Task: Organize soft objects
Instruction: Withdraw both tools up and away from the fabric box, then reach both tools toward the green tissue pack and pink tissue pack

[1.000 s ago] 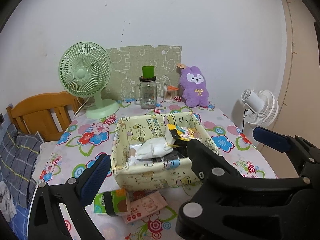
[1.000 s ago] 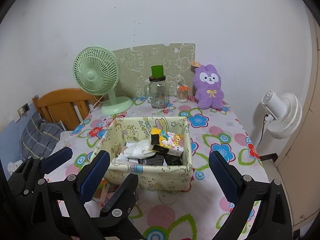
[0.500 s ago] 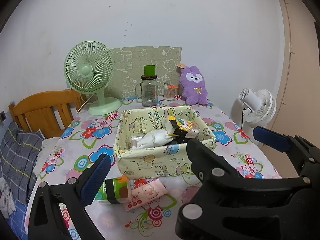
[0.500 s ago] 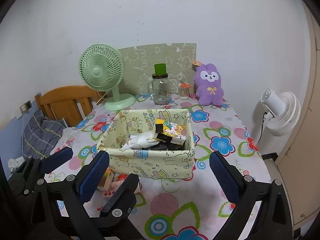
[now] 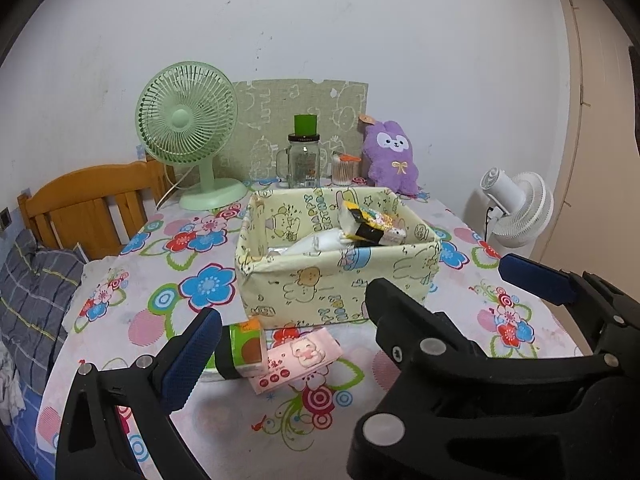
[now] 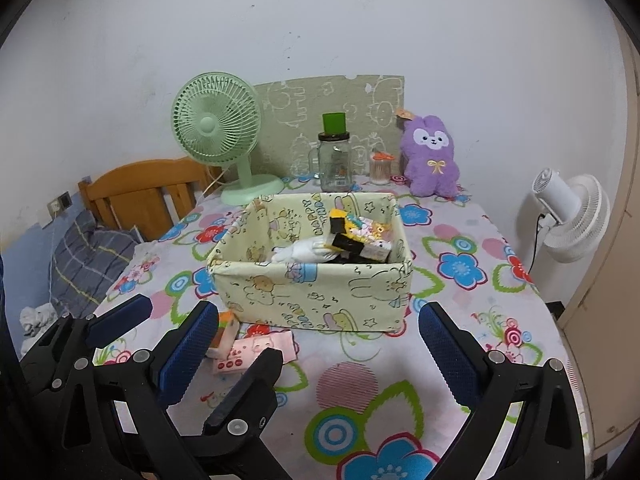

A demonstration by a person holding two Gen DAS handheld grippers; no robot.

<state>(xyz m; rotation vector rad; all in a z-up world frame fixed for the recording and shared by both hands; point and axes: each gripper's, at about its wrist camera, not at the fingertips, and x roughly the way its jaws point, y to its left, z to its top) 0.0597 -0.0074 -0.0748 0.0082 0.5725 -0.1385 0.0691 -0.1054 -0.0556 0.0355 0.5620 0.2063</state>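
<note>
Nearest, both claws hang over the front of the flowered tablecloth [image 6: 352,384], held back from everything. The left gripper [image 5: 360,320] stands wide open with nothing between its blue pads; its other view shows only one black arm and a pad off to the left. The right gripper [image 6: 316,344] is likewise spread wide and empty.

Just beyond the left gripper's near pad lie the two loose things: a pink tissue pack [image 5: 298,360] printed with a little pig, flat on the cloth, and touching its left end a green and orange packet [image 5: 240,350] with a dark band, partly hidden behind the pad. Both sit just in front of the yellow fabric basket [image 5: 320,292], outside it.

The basket already holds a white soft bundle [image 5: 320,242] and a black and yellow packet [image 5: 366,224] leaning against the right side.

Farther back, along the wall, stand a green desk fan [image 5: 188,128], a glass jar [image 5: 304,160] with a green cap, a small tub of cotton swabs [image 5: 346,168] and a purple plush rabbit [image 5: 394,156].

The step in hand looks like the approach to the remaining packs. Next, the left claw probably needs to drop over the pink pack, straddle its short width, close gently so the soft wrapper does not slip, then lift it over the basket's front wall.
</note>
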